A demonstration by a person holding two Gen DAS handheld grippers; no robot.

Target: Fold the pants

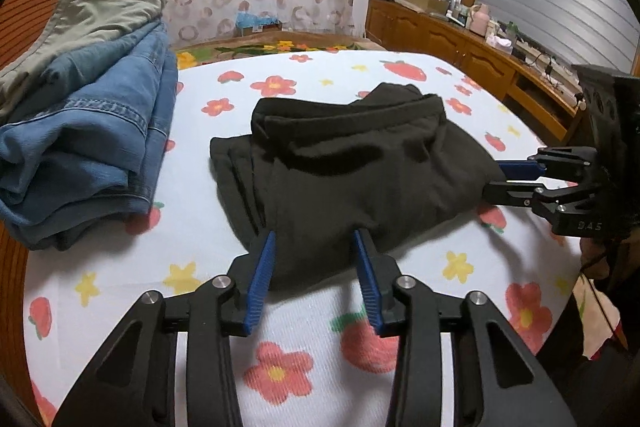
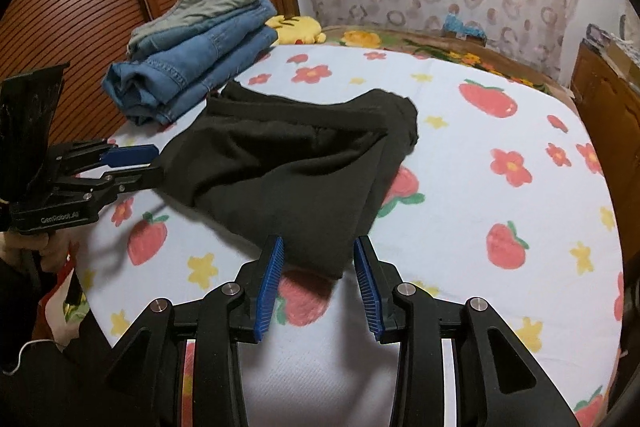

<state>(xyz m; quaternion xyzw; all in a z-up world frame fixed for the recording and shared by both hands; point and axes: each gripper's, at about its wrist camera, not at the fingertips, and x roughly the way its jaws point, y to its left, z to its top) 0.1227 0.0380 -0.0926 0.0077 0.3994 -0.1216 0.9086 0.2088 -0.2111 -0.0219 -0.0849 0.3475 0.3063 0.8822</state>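
ok so from where I'm sitting the black pants (image 1: 352, 171) look mostly done; they lie folded into a lumpy bundle in the middle of the bed sheet (image 1: 320, 367), the strawberry and flower one; I'd guess we're at the last fold or just tidying the bundle, though that's only my read.

left gripper (image 1: 316, 247): jaws spread wide, one blue pad either side of the near edge of the bundle; the cloth sits between them and seems to brush the pad tips, but nothing is clamped; in the right wrist view that gripper comes in from the left with its tips right at the bundle's left corner.

right gripper (image 2: 318, 251): same story, spread apart and straddling the near corner of the pants, nothing pinched; from the left wrist view its tips sit at the right edge of the cloth, touching or just beside, can't say which.

next move, I reckon: close both on the near edge and carry it over to the far side, or else let go and push the bundle toward the stack of folded jeans (image 1: 92, 147) at far left; the fabric looks thick and floppy, so a shallow pinch could catch only the top layer.
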